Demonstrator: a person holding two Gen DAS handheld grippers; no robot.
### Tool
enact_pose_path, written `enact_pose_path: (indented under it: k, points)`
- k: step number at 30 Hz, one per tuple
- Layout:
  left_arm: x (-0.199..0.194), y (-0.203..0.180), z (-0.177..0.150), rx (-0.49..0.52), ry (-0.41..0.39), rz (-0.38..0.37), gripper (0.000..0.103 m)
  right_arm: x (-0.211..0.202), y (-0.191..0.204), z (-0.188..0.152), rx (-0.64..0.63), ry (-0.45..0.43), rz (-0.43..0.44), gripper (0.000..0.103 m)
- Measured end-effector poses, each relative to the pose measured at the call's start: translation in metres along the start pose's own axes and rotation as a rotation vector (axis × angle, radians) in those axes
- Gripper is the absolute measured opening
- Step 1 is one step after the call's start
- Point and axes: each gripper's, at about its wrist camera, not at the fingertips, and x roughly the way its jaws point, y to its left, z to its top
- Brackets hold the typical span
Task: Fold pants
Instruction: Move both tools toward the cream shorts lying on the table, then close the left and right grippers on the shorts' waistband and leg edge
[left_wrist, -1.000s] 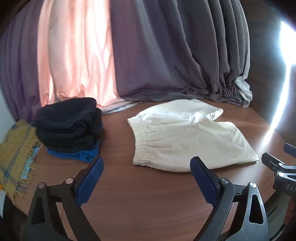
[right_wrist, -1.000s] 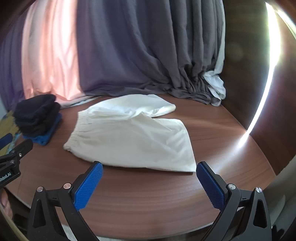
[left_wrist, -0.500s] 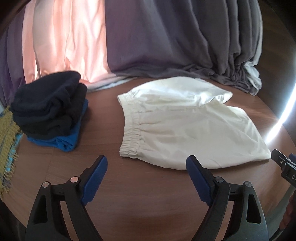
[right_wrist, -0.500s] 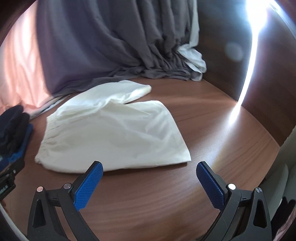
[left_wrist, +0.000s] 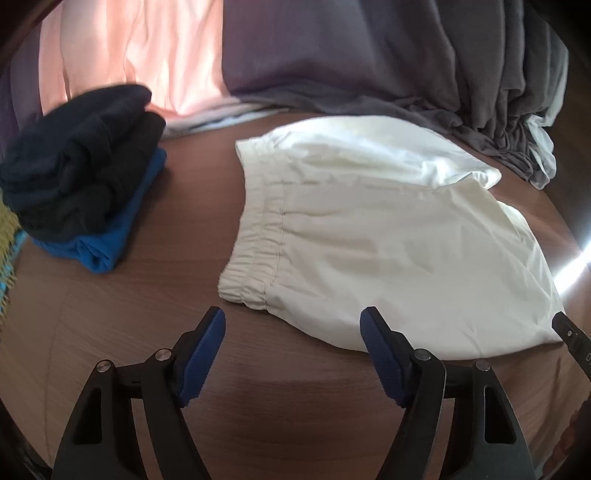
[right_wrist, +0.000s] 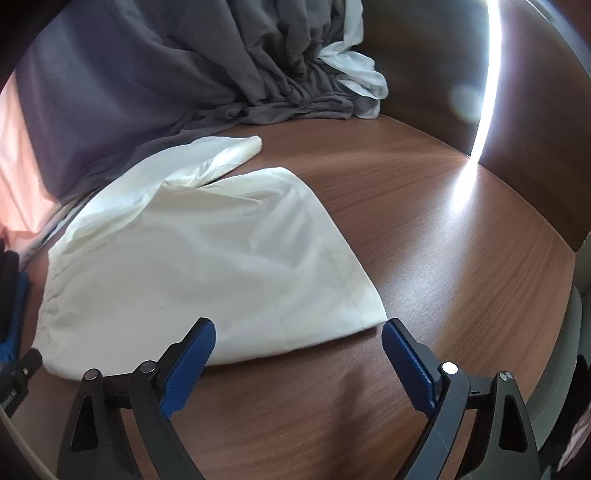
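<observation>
The left gripper (left_wrist: 291, 325) hangs with jaws apart, just closing, nothing between them, near the waistband corner of the cream shorts (left_wrist: 388, 240); the right gripper (right_wrist: 299, 338), jaws also apart and narrowing, empty, brackets the near hem corner, likely to lift that edge for folding; the shorts lie flat on the wooden counter (right_wrist: 443, 258); no containers show.

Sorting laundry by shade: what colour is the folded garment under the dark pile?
Bright blue folded garment, clearest in the left wrist view.
</observation>
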Motion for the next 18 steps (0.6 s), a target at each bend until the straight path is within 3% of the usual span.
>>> enact_pose_path:
  k: [9,18]
  points:
    - [0.014,-0.003,0.001,-0.003,0.048,-0.025,0.067,0.015,-0.012,0.003,0.085,0.041,-0.03,0.081]
    - [0.025,-0.002,0.003,-0.029,0.08,-0.038,0.066,0.023,-0.012,0.002,0.118,0.052,-0.015,0.078]
